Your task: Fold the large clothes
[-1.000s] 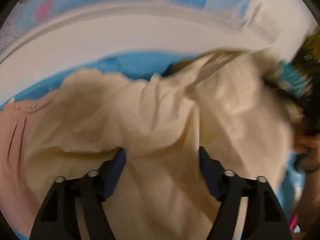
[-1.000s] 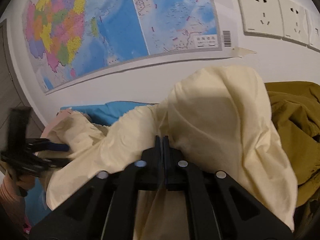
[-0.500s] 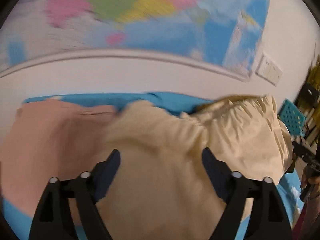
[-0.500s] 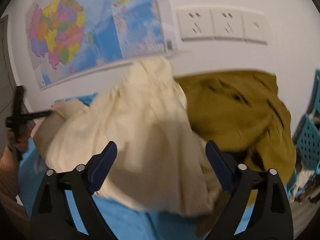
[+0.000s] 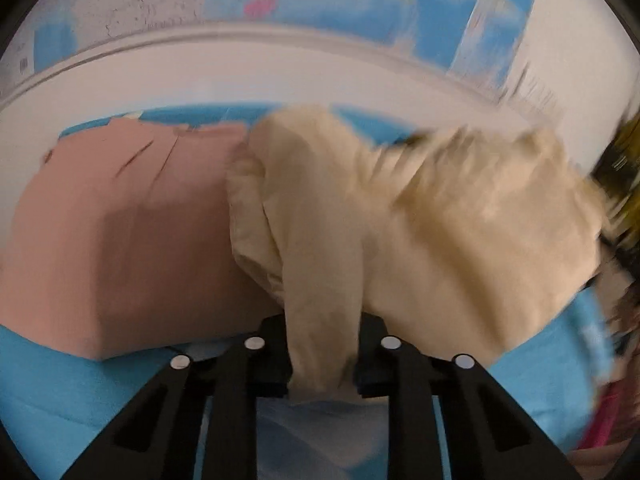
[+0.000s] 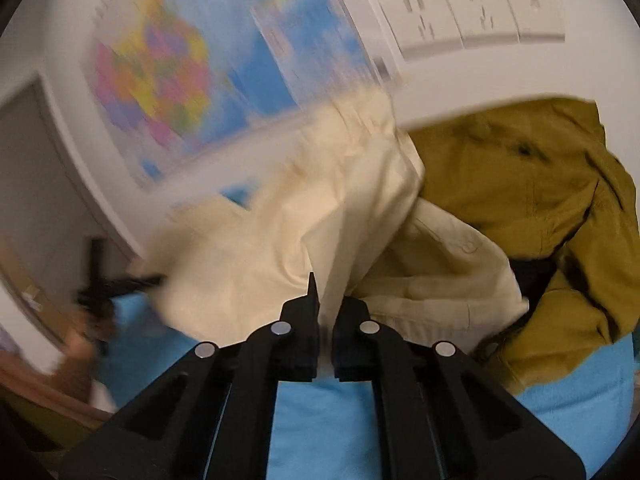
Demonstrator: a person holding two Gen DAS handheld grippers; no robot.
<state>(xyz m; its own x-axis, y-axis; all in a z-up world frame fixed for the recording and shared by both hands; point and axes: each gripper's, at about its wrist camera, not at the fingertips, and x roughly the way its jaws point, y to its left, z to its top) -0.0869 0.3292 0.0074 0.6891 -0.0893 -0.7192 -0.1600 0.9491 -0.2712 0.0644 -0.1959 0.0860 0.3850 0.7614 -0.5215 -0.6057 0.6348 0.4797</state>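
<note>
A large cream shirt (image 5: 440,232) lies crumpled on the blue bed cover (image 5: 80,384). My left gripper (image 5: 322,356) is shut on a strip of the cream shirt near its left end. In the right wrist view the cream shirt (image 6: 280,248) spreads from centre to left, and my right gripper (image 6: 326,344) is shut on a fold of it at its near edge. The left gripper (image 6: 108,292) shows blurred at the far left of that view, at the shirt's other end.
A folded pink garment (image 5: 120,240) lies left of the cream shirt. An olive-green garment (image 6: 540,208) is piled at the right. A wall map (image 6: 192,76) and sockets (image 6: 472,16) are on the white wall behind. The blue cover (image 6: 320,432) lies below.
Both grippers were open half a second ago and have now closed on the cream shirt. One second ago the right gripper was shut on it and had since let go.
</note>
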